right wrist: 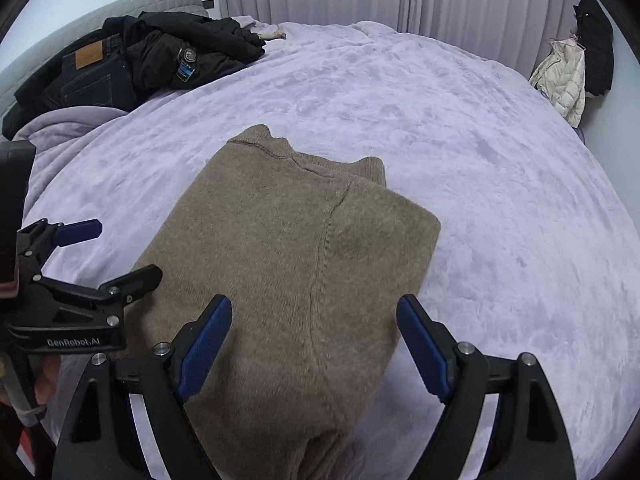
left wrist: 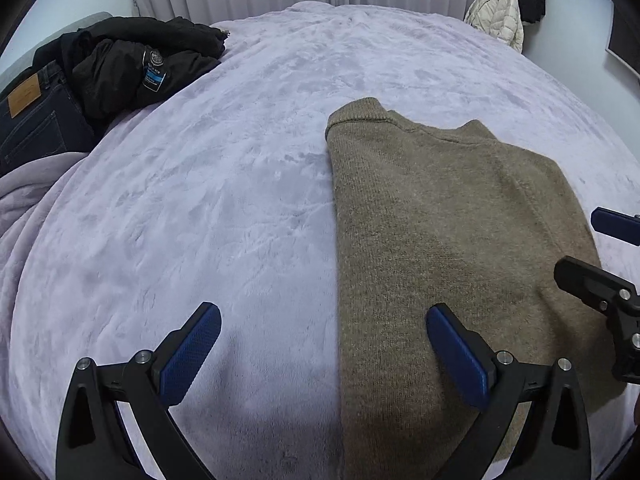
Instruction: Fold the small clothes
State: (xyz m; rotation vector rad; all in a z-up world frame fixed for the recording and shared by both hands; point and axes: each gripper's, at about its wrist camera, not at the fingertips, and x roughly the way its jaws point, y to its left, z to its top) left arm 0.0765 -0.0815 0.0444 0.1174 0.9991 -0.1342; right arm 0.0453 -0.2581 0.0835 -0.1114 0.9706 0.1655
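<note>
A tan knit sweater (left wrist: 448, 240) lies on the lilac plush bed cover (left wrist: 224, 200), folded lengthwise into a long strip with its collar at the far end. My left gripper (left wrist: 324, 320) is open and empty, hovering over the sweater's left edge near its near end. My right gripper (right wrist: 314, 312) is open and empty above the sweater (right wrist: 288, 256), with the near part of the garment between its blue pads. Each gripper shows at the edge of the other's view: the right one (left wrist: 584, 248) and the left one (right wrist: 120, 248).
A pile of black jackets and dark jeans (left wrist: 92, 76) lies at the bed's far left; it also shows in the right wrist view (right wrist: 132, 60). A cream puffer jacket (left wrist: 498, 16) hangs at the far right wall. Curtains run along the back.
</note>
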